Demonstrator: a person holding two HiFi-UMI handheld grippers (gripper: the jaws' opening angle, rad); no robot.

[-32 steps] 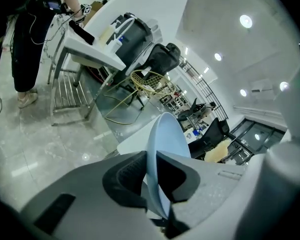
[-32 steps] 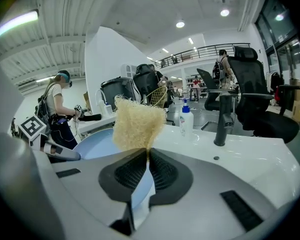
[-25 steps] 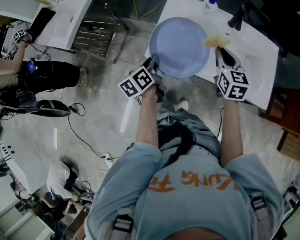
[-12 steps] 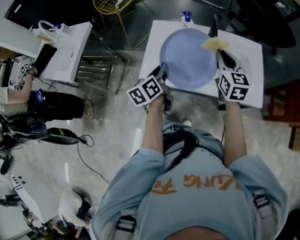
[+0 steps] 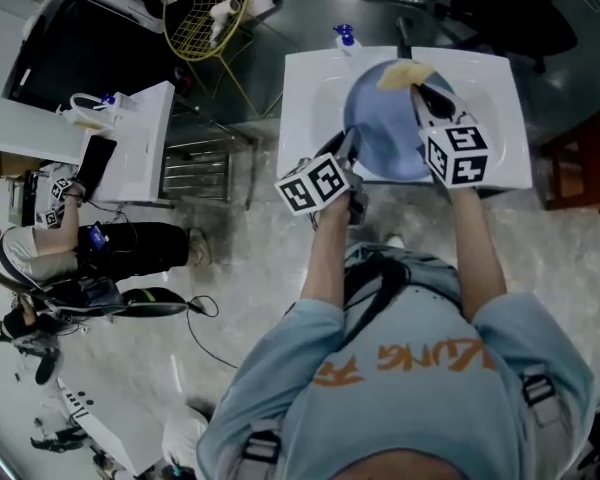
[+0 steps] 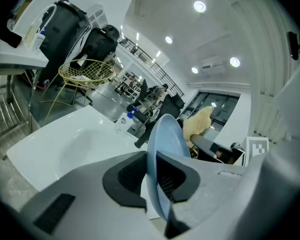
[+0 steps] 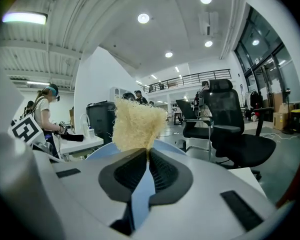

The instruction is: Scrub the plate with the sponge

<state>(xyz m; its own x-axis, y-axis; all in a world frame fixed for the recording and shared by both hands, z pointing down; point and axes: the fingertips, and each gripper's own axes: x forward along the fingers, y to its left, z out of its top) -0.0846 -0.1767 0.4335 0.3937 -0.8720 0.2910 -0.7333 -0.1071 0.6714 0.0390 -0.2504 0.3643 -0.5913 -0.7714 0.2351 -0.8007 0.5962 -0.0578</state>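
My left tool (image 5: 347, 154) pinches the blue plate (image 5: 385, 138) by its near-left rim, holding it tilted above the sink (image 5: 305, 98). My right tool (image 5: 423, 93) is clamped on the sponge (image 5: 400, 74) at the plate's far rim. Plate: stiff, probably slippery, so grip the rim. Sponge: soft, light.

blue plate (image 5: 382, 133), yellow sponge (image 5: 400, 74), white sink (image 5: 310, 98)

The head view is dim and muted; faint pale reflections are seen on the floor (image 5: 230, 258), and straight lines are bent toward the edges. Both gripper views are lit from above by round ceiling lamps (image 7: 143, 18), with glare spread around each. A strip lamp (image 7: 24, 17) is blown out at far left. The corners are blackened by vignetting. The sponge (image 7: 136, 125) is rendered sharply.
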